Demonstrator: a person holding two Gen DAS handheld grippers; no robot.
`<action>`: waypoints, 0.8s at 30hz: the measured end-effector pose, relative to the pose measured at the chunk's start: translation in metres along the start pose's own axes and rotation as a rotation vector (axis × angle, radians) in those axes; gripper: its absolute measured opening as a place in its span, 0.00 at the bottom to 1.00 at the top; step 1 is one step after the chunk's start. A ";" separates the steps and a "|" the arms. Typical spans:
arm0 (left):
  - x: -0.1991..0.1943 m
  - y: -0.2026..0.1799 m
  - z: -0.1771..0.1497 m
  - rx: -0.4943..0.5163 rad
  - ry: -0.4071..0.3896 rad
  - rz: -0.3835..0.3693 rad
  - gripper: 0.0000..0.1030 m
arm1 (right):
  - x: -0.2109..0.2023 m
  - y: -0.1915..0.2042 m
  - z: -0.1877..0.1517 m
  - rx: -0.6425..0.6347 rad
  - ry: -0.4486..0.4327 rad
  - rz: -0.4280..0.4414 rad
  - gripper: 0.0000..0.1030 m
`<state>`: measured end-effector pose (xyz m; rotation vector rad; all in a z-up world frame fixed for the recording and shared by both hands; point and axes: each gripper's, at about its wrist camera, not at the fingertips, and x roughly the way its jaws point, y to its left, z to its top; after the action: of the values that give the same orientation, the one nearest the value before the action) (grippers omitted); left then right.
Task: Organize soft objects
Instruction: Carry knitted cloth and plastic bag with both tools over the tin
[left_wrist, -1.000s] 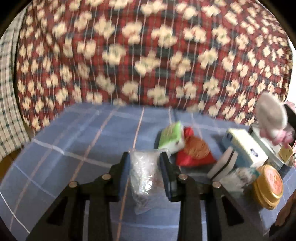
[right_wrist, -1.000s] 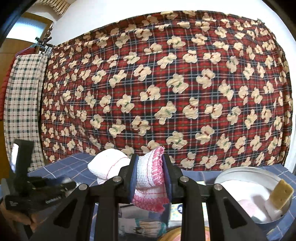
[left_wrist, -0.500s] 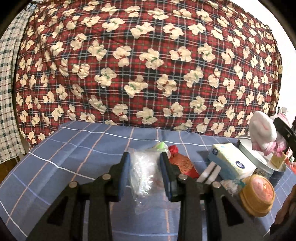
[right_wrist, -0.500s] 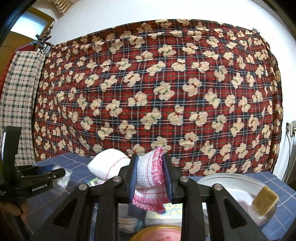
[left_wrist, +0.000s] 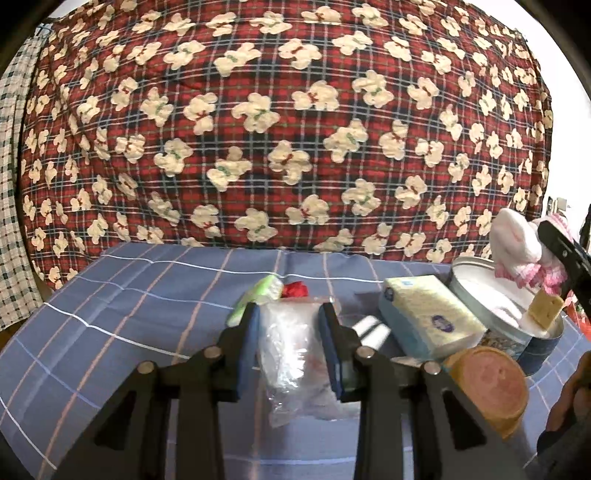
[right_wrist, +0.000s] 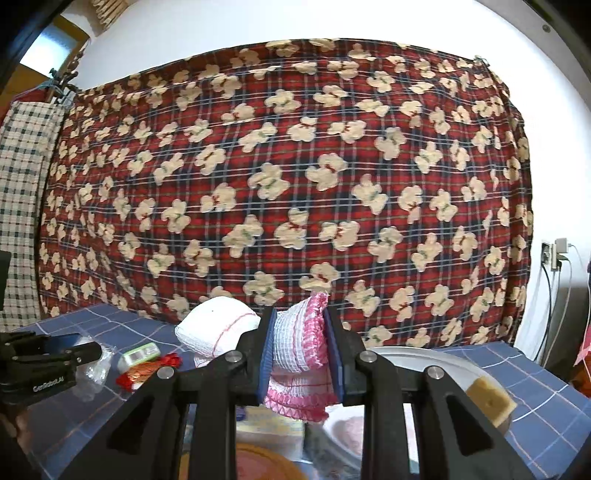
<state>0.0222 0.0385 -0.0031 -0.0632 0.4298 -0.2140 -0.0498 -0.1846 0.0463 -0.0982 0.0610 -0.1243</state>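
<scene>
My left gripper is shut on a crumpled clear plastic bag, held above the blue checked tablecloth. It also shows at the left of the right wrist view. My right gripper is shut on a white and pink cloth, held above a round metal tin. In the left wrist view the cloth hangs over the tin, which holds a yellow sponge.
A tissue pack, a round orange-lidded tin, a green packet and a red bag lie on the table. A red patterned blanket hangs behind. Cables and a socket are at right.
Both grippers have risen and tilted up, still holding the bag and the cloth. The right gripper has shifted slightly toward the tin.
</scene>
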 end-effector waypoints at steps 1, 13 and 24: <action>0.000 -0.006 0.001 0.001 -0.001 -0.007 0.31 | 0.000 -0.004 0.000 0.004 -0.001 -0.006 0.27; -0.001 -0.062 0.011 0.027 -0.010 -0.077 0.31 | 0.003 -0.050 0.000 0.045 -0.008 -0.074 0.27; 0.000 -0.118 0.020 0.068 -0.033 -0.161 0.31 | 0.005 -0.103 -0.002 0.095 -0.012 -0.160 0.27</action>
<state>0.0080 -0.0763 0.0276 -0.0340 0.3846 -0.3852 -0.0570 -0.2871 0.0548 -0.0091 0.0350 -0.2864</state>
